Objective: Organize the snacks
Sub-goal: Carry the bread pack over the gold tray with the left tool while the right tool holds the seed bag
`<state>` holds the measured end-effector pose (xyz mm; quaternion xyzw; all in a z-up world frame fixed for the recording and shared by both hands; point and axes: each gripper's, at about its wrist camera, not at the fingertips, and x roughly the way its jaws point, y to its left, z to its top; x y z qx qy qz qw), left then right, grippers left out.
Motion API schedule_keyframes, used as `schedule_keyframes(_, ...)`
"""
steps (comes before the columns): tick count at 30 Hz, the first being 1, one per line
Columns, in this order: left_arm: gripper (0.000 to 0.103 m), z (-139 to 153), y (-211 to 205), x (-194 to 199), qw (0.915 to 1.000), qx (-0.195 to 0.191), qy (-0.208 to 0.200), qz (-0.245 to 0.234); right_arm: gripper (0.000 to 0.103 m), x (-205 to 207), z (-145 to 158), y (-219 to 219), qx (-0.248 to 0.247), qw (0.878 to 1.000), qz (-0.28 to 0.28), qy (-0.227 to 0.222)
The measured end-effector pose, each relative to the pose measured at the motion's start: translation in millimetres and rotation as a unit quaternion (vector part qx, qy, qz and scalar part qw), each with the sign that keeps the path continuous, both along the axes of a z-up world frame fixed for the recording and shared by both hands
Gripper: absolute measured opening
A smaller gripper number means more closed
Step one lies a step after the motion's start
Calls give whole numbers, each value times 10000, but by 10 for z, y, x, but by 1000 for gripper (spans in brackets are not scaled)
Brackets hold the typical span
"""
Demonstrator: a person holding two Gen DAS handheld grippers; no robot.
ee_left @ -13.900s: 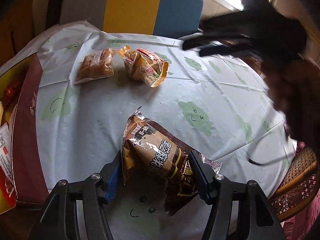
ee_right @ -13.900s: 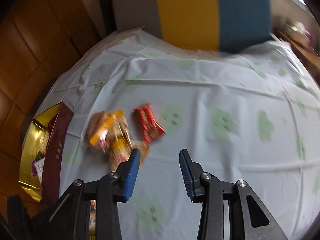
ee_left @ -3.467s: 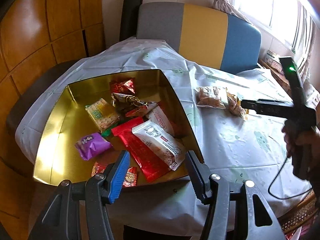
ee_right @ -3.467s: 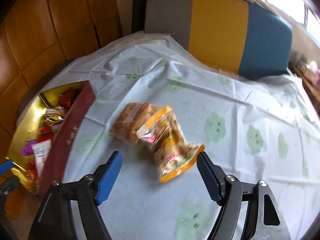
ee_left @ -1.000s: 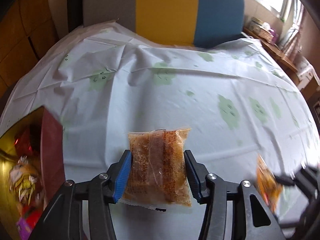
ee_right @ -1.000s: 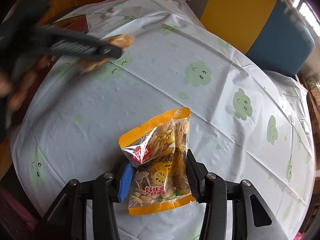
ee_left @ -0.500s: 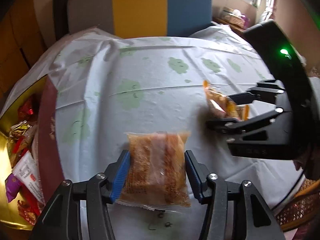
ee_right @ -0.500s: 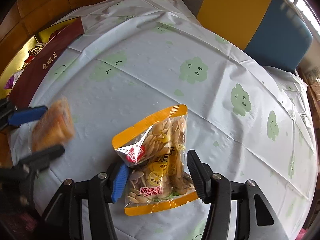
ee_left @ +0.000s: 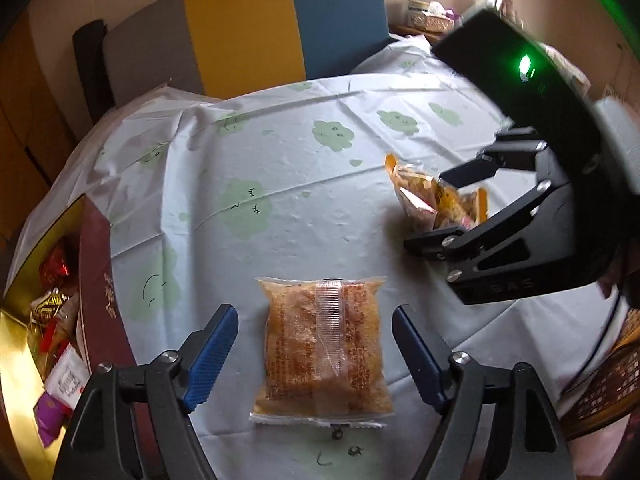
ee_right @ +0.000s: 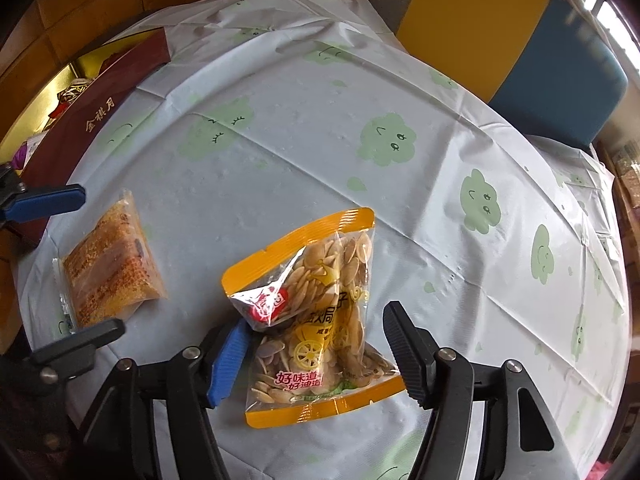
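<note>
A clear packet of orange-brown cake point(ee_left: 324, 344) lies flat on the cloud-print tablecloth point(ee_left: 280, 184). My left gripper point(ee_left: 315, 314) straddles it, its jaws opening, with a gap on both sides. In the right wrist view the same cake packet point(ee_right: 108, 272) sits at the left between the left gripper's fingers point(ee_right: 44, 200). A yellow-edged bag of seeds point(ee_right: 316, 312) rests on the cloth between the jaws of my right gripper point(ee_right: 316, 324), which are opening; the right pad stands clear of it. The left wrist view shows that seed bag point(ee_left: 420, 196) and the right gripper point(ee_left: 428, 212) at the right.
A gold tin point(ee_left: 20, 340) with a maroon wall point(ee_left: 96, 280) holds several wrapped snacks at the table's left edge; its maroon wall point(ee_right: 100, 108) also shows from the right wrist. A grey, yellow and blue chair back point(ee_left: 240, 32) stands behind the table. A wicker seat point(ee_left: 608, 384) is at the right.
Both grippers' jaws have spread and let go of their packets, which now lie on the cloth. The left gripper moved with the cake packet to beside the right gripper.
</note>
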<state>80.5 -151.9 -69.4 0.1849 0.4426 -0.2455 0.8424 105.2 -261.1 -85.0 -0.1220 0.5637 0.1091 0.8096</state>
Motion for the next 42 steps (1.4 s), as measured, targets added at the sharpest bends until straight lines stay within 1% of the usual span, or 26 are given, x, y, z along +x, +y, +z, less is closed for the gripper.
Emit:
schedule_keyframes(1, 81, -29, -3, 13, 10000, 10, 29, -4, 67, -4, -2, 0, 17, 10000, 0, 10)
schedule_keyframes(2, 75, -73, 0, 35, 9999, 13, 106, 19, 67, -9, -6, 1, 32, 10000, -7, 15)
schedule_keyframes(3, 67, -112, 10, 50, 9998, -7, 180, 61, 67, -12, -8, -6, 43, 10000, -7, 14)
schedule_keyframes(4, 62, -159, 34, 66, 9995, -90, 295, 97, 63, -21, -11, -1, 66, 10000, 22, 6)
schedule_keyframes(5, 61, -168, 60, 60, 9993, -186, 277, 141, 58, -35, -6, 10, 121, 9999, 84, -10)
schedule_keyframes(6, 61, -172, 80, 45, 9993, -237, 248, 177, 47, -50, 4, 37, 126, 9998, 163, -63)
schedule_keyframes(8, 61, -173, 90, 13, 9992, -247, 211, 221, 47, -83, -12, 82, -18, 9995, 268, -155)
schedule_keyframes(10, 61, -178, 117, -12, 9989, -323, 178, 298, 47, -96, -21, 93, -27, 9995, 275, -180)
schedule_keyframes(14, 61, -196, 150, -38, 9979, -468, 109, 441, 50, -76, -52, 50, 161, 9998, 113, -91)
schedule_keyframes(18, 61, -200, 153, -50, 9974, -508, 62, 517, 51, -58, -69, -7, 341, 9994, -19, -19)
schedule_keyframes(25, 61, -163, 168, -43, 9964, -398, 125, 743, 53, -89, -72, 5, 192, 9996, 86, -200)
schedule_keyframes(28, 61, -94, 230, -66, 9948, -475, 116, 897, 51, -118, -72, 43, 150, 9994, 173, -269)
schedule_keyframes(35, 61, 268, 365, -182, 9918, -655, -245, 1071, 52, -104, -89, 3, 280, 9993, 67, -236)
schedule_keyframes(39, 61, 486, 470, -256, 9892, -764, -471, 1161, 52, -107, -91, -3, 265, 9992, 70, -277)
schedule_keyframes(42, 61, 598, 574, -306, 9871, -812, -577, 1256, 52, -134, -94, 7, 222, 9991, 96, -348)
